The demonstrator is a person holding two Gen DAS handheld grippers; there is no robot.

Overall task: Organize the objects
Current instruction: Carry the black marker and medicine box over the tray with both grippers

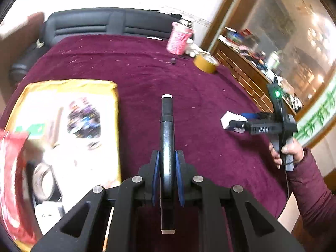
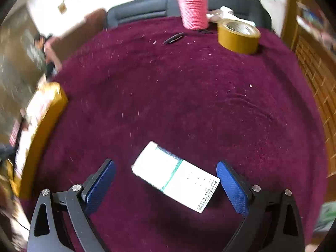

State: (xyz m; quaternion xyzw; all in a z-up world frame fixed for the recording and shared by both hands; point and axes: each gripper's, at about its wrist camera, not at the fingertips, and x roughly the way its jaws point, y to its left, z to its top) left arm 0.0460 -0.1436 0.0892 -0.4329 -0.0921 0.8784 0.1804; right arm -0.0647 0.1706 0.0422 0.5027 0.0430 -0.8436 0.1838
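Note:
My left gripper (image 1: 168, 157) is shut on a black marker pen (image 1: 167, 126) with white ends, which points away over the maroon cloth (image 1: 147, 73). Left of it stands a yellow box (image 1: 69, 88) holding several items; it also shows as the yellow box (image 2: 42, 126) at the left edge of the right wrist view. My right gripper (image 2: 165, 162) stands open, its blue pads (image 2: 100, 180) well apart on either side of a white carton (image 2: 174, 176) that lies flat on the cloth without touching them. The left wrist view shows the right gripper (image 1: 233, 124) over the same white carton (image 1: 229, 118), held by a hand (image 1: 289, 149).
At the far edge stand a pink twine spool (image 2: 194, 10), a yellow tape roll (image 2: 239, 36) and a small black clip (image 2: 174, 37). A dark sofa (image 1: 105, 25) runs behind the table. A wooden cabinet (image 1: 252, 79) lines the right side.

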